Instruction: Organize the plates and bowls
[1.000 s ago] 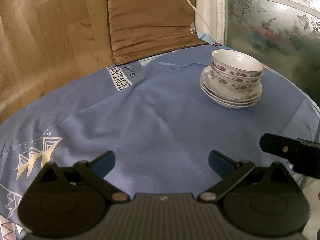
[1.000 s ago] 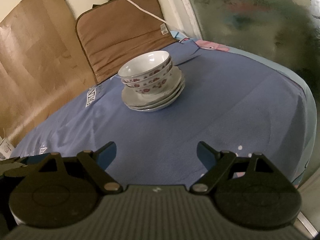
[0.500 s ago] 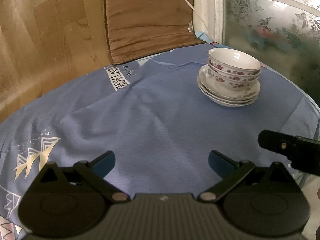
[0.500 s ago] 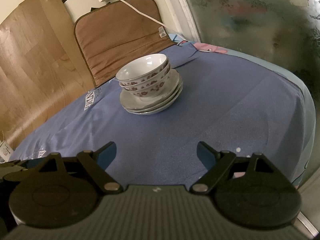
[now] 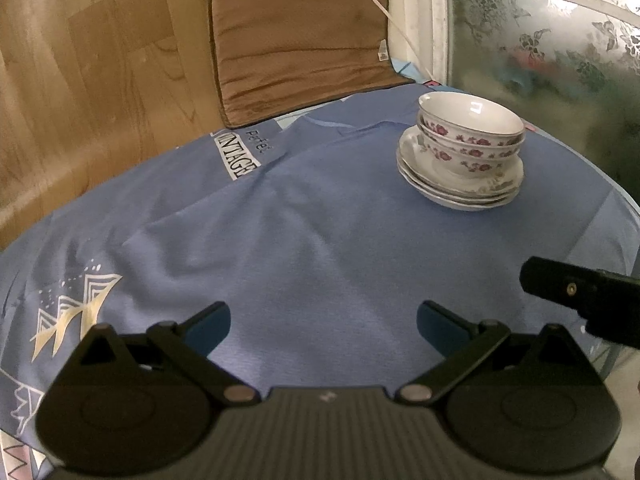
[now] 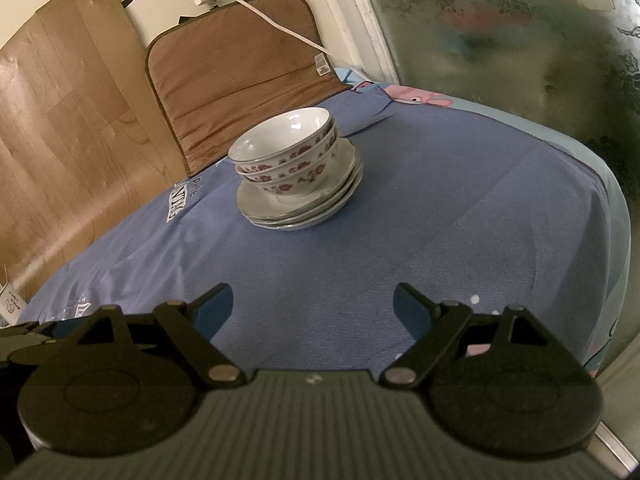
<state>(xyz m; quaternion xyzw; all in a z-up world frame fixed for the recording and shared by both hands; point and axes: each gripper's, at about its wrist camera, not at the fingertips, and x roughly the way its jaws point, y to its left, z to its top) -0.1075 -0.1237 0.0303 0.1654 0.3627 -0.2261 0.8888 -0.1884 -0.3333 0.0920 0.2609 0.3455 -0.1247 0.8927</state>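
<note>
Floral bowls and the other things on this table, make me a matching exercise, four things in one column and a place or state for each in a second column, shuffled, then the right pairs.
Things:
1. White floral ceramic bowls
2. White ceramic plates
3. Brown padded cushion
4. Left claw

Places or states:
A. Leaning upright behind the table
B. Open, holding nothing
C. Nested on top of the plates
D. Stacked directly on the blue cloth

Pairs: 1-C, 2-D, 3-A, 4-B
</note>
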